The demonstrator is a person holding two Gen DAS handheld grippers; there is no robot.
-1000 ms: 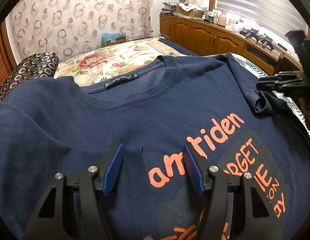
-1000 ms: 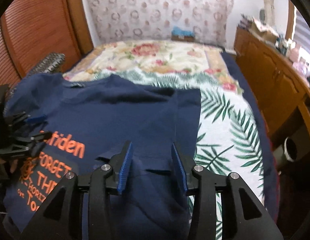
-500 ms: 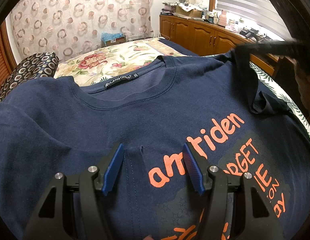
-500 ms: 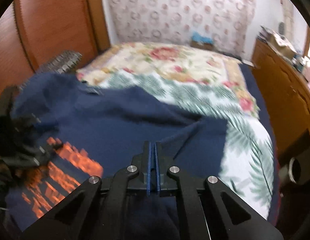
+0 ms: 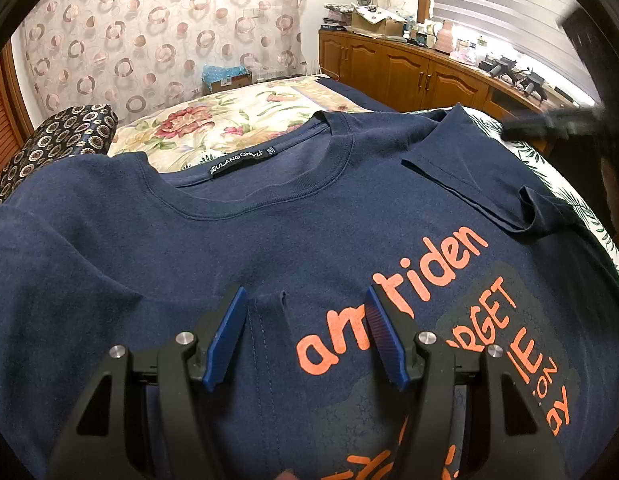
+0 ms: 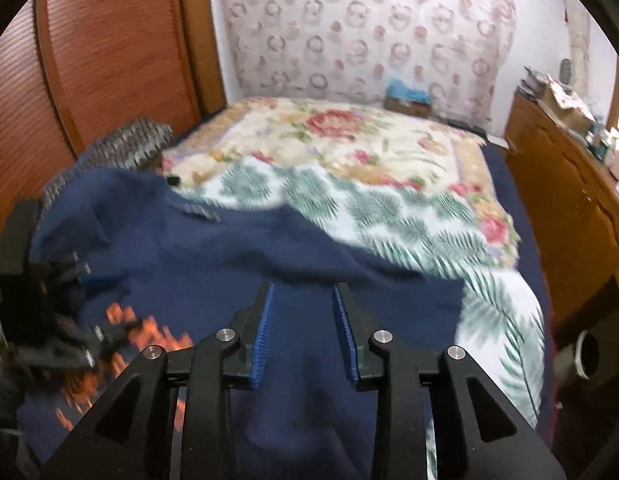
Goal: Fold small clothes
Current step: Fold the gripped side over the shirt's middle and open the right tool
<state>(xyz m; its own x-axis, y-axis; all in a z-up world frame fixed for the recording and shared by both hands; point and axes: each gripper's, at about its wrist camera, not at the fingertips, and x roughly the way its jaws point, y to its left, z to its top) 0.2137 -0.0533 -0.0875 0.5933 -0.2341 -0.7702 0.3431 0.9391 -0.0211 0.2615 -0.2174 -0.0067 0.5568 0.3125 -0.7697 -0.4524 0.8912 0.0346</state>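
The left gripper (image 5: 303, 334) hovers agape over the navy T-shirt (image 5: 237, 240) spread on the bed (image 6: 389, 168); the right gripper (image 6: 303, 334), clenched half a second ago, is opening, sleeve (image 5: 481, 172) now folded inward; next, smooth that fold flat before releasing fully.

The T-shirt (image 5: 269, 232) lies spread front-up on the bed (image 6: 349, 148), its collar toward the curtain (image 5: 157, 32) behind the bed's far end. A cardboard box (image 5: 229, 80) sits at the foot of that curtain. A patterned cushion (image 5: 57, 136) lies just left of the shirt's shoulder. The shirt's right sleeve (image 5: 481, 168) is folded inward over the chest. A wooden cabinet (image 5: 405, 76) runs along the bed's right side, with clutter on top; a louvred wardrobe door (image 6: 109, 60) stands on the left.
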